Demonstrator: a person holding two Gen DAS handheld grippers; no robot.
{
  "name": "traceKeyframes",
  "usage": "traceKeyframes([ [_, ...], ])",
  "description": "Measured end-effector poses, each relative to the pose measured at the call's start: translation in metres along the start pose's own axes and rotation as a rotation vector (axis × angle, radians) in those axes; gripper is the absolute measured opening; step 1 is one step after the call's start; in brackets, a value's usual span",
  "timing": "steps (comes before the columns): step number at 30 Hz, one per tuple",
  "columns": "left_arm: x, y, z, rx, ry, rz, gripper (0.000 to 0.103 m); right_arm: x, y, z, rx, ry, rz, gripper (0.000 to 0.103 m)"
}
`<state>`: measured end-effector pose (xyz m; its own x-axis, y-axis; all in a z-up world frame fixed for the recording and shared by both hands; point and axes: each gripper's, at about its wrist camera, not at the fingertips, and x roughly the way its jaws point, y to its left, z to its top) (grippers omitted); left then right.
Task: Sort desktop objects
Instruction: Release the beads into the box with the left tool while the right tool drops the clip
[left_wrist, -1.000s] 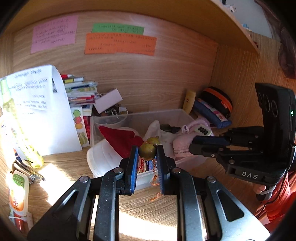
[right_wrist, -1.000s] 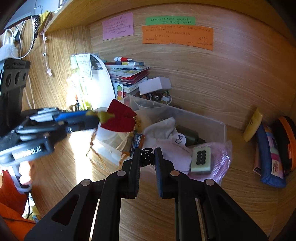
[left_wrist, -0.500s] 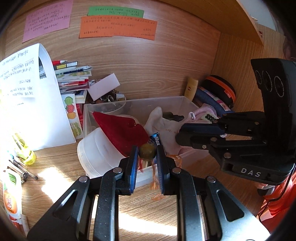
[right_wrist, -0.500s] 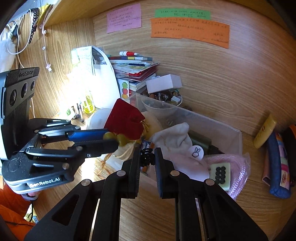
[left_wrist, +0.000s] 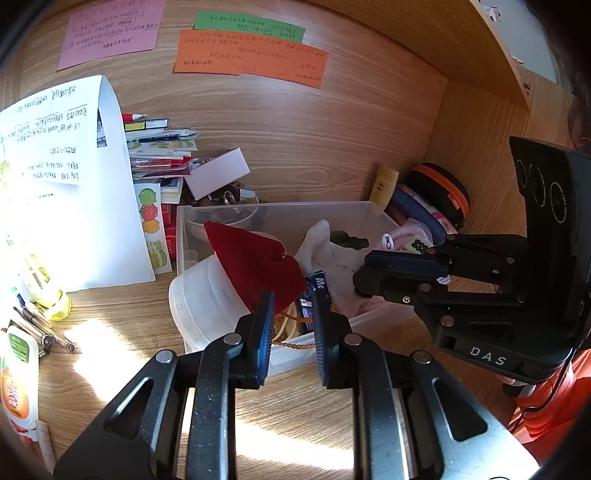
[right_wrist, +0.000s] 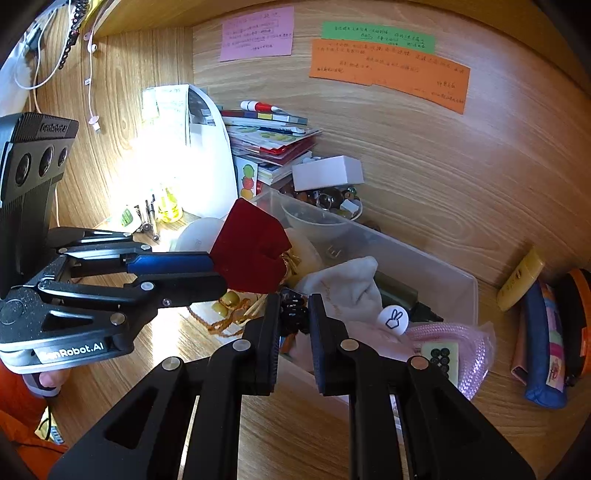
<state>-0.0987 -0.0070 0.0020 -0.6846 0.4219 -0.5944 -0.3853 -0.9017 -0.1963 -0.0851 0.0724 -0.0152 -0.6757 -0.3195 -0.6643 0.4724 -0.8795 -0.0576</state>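
Right gripper (right_wrist: 291, 314), jaws pinching a black hair claw (right_wrist: 293, 312) above the near wall of the clear bin (right_wrist: 436, 266). Left gripper (left_wrist: 291, 314), jaws nearly closed on an orange braided cord (right_wrist: 221, 325) with yellow-green beads (right_wrist: 229, 299), just beside the red pouch (left_wrist: 255, 266) at the bin's left end.

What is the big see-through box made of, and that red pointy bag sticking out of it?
The box looks like clear, slightly cloudy plastic: you can see the things inside through its smooth walls. The red bag looks like soft, fuzzy cloth, maybe velvet: it is matte, deep red and has no shine, but that is hard to tell for sure.
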Motion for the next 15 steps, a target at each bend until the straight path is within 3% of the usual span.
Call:
traceKeyframes([
  [5, -0.007, -0.001, 0.001, 0.0, -0.02, 0.012, 0.028, -0.005, -0.003, -0.002, 0.012, 0.002, -0.008, 0.016],
  [8, -0.011, -0.002, 0.001, -0.002, -0.028, 0.016, 0.029, -0.011, -0.005, -0.004, 0.017, -0.01, -0.018, 0.022],
  [13, -0.017, -0.006, -0.001, -0.005, -0.031, 0.017, 0.041, -0.023, -0.005, -0.006, 0.015, -0.029, -0.036, 0.03],
  [15, -0.019, -0.008, -0.001, -0.009, -0.029, 0.015, 0.042, -0.028, -0.005, -0.008, 0.016, -0.038, -0.045, 0.037],
])
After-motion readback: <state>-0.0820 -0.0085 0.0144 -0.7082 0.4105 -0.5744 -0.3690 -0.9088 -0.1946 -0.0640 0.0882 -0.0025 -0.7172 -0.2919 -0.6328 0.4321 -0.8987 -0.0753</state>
